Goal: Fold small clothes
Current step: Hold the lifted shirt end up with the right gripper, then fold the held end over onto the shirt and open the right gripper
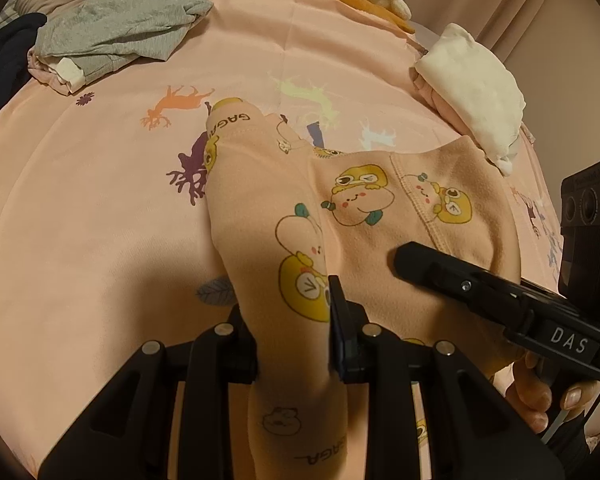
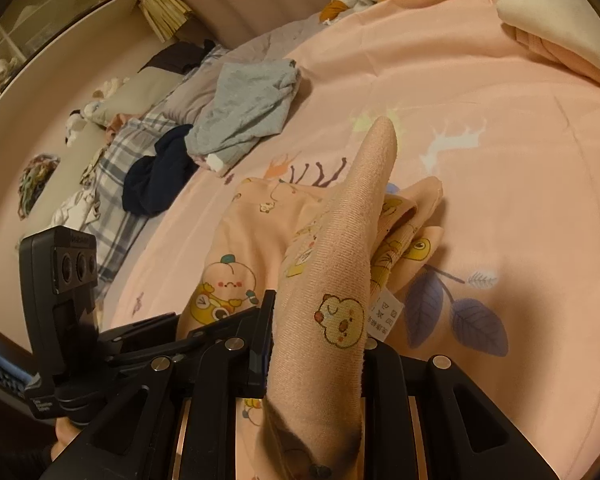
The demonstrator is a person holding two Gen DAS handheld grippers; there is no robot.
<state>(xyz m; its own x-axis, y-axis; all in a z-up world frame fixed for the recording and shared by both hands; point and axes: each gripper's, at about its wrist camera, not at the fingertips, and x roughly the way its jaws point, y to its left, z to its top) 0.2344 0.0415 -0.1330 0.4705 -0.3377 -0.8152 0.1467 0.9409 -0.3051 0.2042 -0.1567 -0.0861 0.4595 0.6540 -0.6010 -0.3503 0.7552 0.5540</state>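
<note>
Two tools angled downward, left tool (image 1: 296, 332) and right tool (image 2: 316, 344) clamped on peach garment (image 1: 380, 216)

We look from the left wrist camera steeply down along its fingers (image 1: 336, 320), very near the pink printed garment (image 1: 364, 216) on the bed (image 1: 80, 220). The right wrist camera sits just as near but faces more level — across the bed toward the shelf (image 2: 60, 20). Both views share the garment, the grey clothes (image 1: 116, 20) and each other's gripper — the right gripper (image 1: 480, 288) shows from the left.
</note>
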